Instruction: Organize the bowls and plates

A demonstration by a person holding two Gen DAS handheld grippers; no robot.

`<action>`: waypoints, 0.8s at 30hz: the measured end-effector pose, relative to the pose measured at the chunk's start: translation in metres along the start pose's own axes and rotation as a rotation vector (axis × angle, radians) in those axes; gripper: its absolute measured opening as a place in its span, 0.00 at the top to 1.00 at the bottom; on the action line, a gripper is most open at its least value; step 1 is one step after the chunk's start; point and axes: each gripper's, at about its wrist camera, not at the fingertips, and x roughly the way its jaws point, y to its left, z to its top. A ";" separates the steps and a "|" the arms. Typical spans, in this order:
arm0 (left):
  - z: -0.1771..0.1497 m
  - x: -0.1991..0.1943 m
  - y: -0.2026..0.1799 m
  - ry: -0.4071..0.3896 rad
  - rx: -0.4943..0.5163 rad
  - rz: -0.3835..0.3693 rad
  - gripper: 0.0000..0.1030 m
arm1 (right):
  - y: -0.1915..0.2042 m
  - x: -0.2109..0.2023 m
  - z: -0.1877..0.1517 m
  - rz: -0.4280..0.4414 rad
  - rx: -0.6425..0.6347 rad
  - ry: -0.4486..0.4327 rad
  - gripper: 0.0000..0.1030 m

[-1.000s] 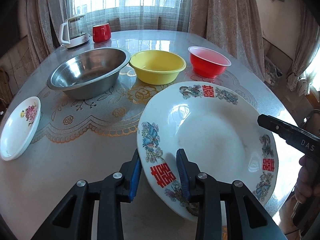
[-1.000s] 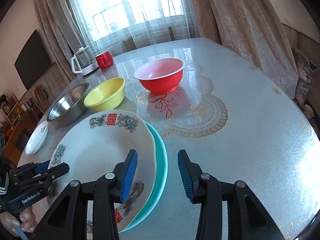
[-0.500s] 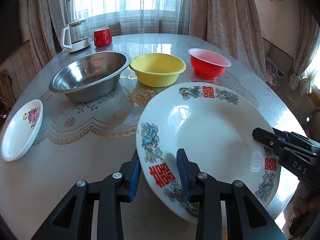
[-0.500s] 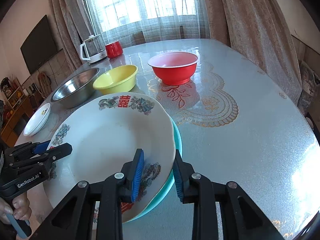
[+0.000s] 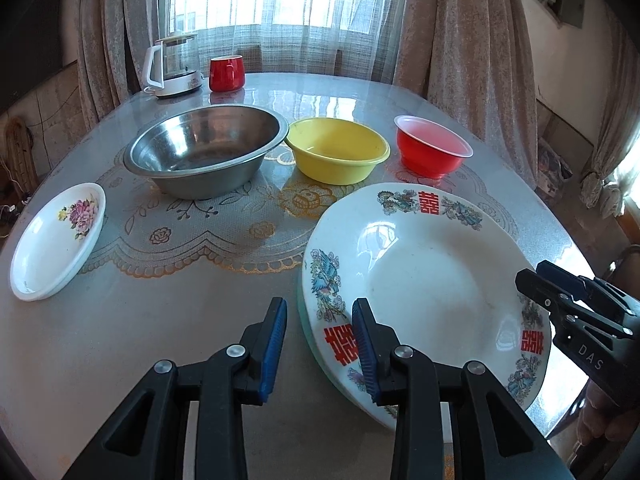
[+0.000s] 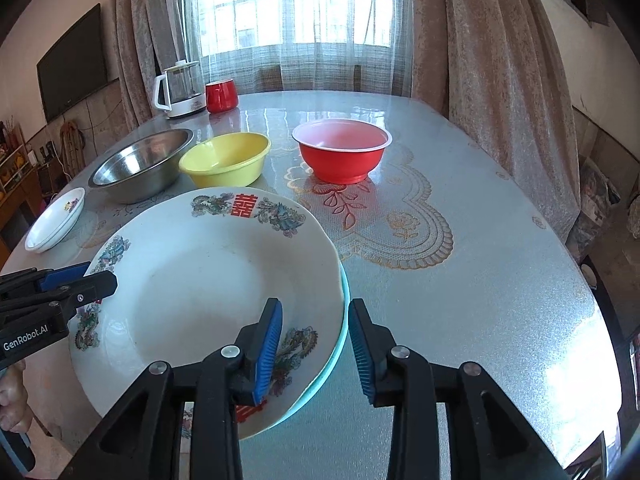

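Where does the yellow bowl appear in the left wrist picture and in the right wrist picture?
Left wrist view: yellow bowl above centre, between the steel bowl and the red bowl.
Right wrist view: yellow bowl upper left of centre, between the same two bowls.
Shared landmark: red cup beside the kettle.

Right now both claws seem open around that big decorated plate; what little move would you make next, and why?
Probably draw both back. The decorated plate already sits on the teal plate, and the left gripper and right gripper stand open astride its rim, holding nothing. The small floral plate looks like the next pickup.
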 end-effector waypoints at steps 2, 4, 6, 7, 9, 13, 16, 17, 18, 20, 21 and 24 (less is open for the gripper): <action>0.001 -0.004 0.007 -0.017 -0.013 0.009 0.68 | -0.001 -0.006 0.004 -0.001 0.009 -0.022 0.63; 0.001 -0.008 0.014 -0.031 -0.033 0.010 0.68 | 0.000 -0.012 0.009 0.003 0.014 -0.044 0.63; 0.000 -0.011 0.020 -0.041 -0.050 0.006 0.68 | 0.003 -0.015 0.013 0.021 0.016 -0.055 0.63; 0.000 -0.013 0.022 -0.045 -0.056 0.009 0.68 | 0.007 -0.016 0.014 0.033 0.012 -0.055 0.63; -0.002 -0.014 0.027 -0.039 -0.065 0.036 0.68 | 0.014 -0.018 0.016 0.049 -0.002 -0.061 0.63; -0.006 -0.015 0.043 -0.026 -0.120 0.043 0.68 | 0.029 -0.019 0.019 0.085 -0.032 -0.066 0.63; -0.010 -0.018 0.057 -0.020 -0.163 0.050 0.68 | 0.041 -0.018 0.021 0.118 -0.051 -0.056 0.63; -0.011 -0.018 0.062 -0.017 -0.173 0.054 0.68 | 0.045 -0.018 0.022 0.129 -0.061 -0.058 0.63; -0.013 -0.018 0.067 -0.012 -0.185 0.061 0.68 | 0.049 -0.018 0.023 0.137 -0.071 -0.058 0.63; -0.016 -0.018 0.078 0.001 -0.219 0.069 0.68 | 0.057 -0.017 0.024 0.160 -0.086 -0.053 0.62; -0.018 -0.019 0.083 0.002 -0.233 0.068 0.68 | 0.062 -0.016 0.025 0.179 -0.090 -0.048 0.62; -0.024 -0.025 0.097 -0.016 -0.258 0.097 0.68 | 0.078 -0.012 0.026 0.226 -0.114 -0.025 0.61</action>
